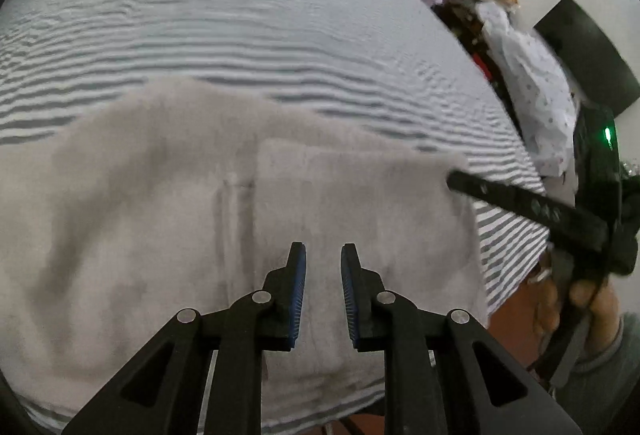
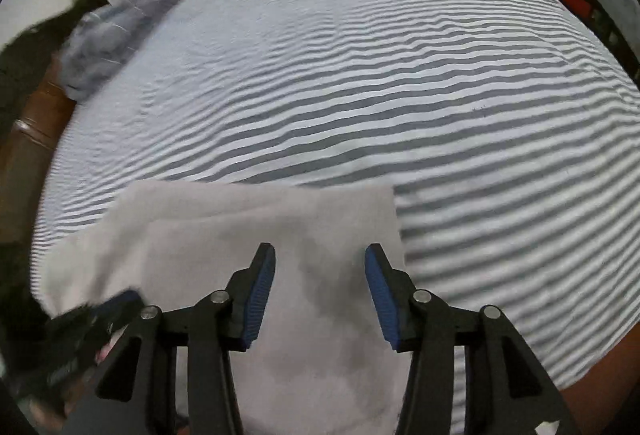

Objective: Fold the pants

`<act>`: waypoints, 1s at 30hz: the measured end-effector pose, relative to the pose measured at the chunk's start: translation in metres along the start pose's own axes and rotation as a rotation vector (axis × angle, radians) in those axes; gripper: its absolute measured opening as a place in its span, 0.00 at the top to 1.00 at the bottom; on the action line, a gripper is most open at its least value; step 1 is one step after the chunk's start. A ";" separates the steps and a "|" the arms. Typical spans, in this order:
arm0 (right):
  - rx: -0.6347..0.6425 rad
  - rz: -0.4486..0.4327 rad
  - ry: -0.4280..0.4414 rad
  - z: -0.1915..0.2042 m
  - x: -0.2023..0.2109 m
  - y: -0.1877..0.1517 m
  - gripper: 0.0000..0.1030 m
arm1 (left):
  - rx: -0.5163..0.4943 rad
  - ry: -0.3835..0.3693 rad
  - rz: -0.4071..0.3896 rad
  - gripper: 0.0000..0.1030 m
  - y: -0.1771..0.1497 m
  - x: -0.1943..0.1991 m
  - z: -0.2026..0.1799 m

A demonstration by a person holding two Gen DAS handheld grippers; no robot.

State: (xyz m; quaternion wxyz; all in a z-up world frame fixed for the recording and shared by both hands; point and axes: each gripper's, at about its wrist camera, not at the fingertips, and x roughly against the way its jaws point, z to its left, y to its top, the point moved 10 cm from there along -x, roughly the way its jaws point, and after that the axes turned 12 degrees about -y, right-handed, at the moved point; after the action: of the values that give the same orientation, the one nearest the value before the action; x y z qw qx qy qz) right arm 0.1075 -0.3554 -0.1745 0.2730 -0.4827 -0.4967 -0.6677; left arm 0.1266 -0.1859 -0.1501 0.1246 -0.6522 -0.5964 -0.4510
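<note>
On the striped bed, toward its near edge, the grey pants lie flat in a squarish, layered stack, with one upper layer ending in a straight edge that runs from the middle toward three o'clock in the left wrist view. Both claws hang over the cloth, pointing steeply down, and neither has hold of anything. The left claw shows only a narrow gap between its blue pads, with bare fabric visible through it. The right claw stands moderately open, its jaws well apart above the stack's right half; in the left wrist view it enters from three o'clock, its tip over the stack's right corner, with the person's hand behind it. Judging by how the cloth lies, at least one fold seems already made, and the step in hand looks like taking a fresh grip for the next fold or tidying the stack. To do that well, each claw should come down on an edge at matching points, the right near the corner at about two o'clock in its own view, and bite through all layers rather than just the top one. The left claw would need to widen first. Lifting both sides together, low and evenly, should keep the soft cloth from sliding or bunching, though the blur hides finer creases.
</note>
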 end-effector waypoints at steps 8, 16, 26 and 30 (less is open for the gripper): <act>0.152 0.022 -0.083 0.010 -0.005 -0.036 0.57 | -0.011 0.005 0.007 0.81 -0.008 -0.015 0.014; 0.214 0.107 -0.078 -0.007 0.014 -0.126 0.57 | -0.064 0.038 -0.009 0.81 -0.009 -0.015 0.009; 0.201 0.114 -0.114 -0.005 0.006 -0.125 0.43 | -0.110 0.072 -0.019 0.81 -0.010 -0.017 0.006; 0.188 0.131 -0.104 -0.002 0.008 -0.118 0.43 | -0.081 0.047 0.004 0.81 -0.008 -0.006 0.005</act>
State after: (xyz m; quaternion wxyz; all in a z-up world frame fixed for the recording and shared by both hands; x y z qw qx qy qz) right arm 0.0041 -0.3147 -0.2144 0.3337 -0.5204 -0.5381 -0.5730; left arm 0.1228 -0.1841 -0.1606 0.1129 -0.6470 -0.5734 -0.4898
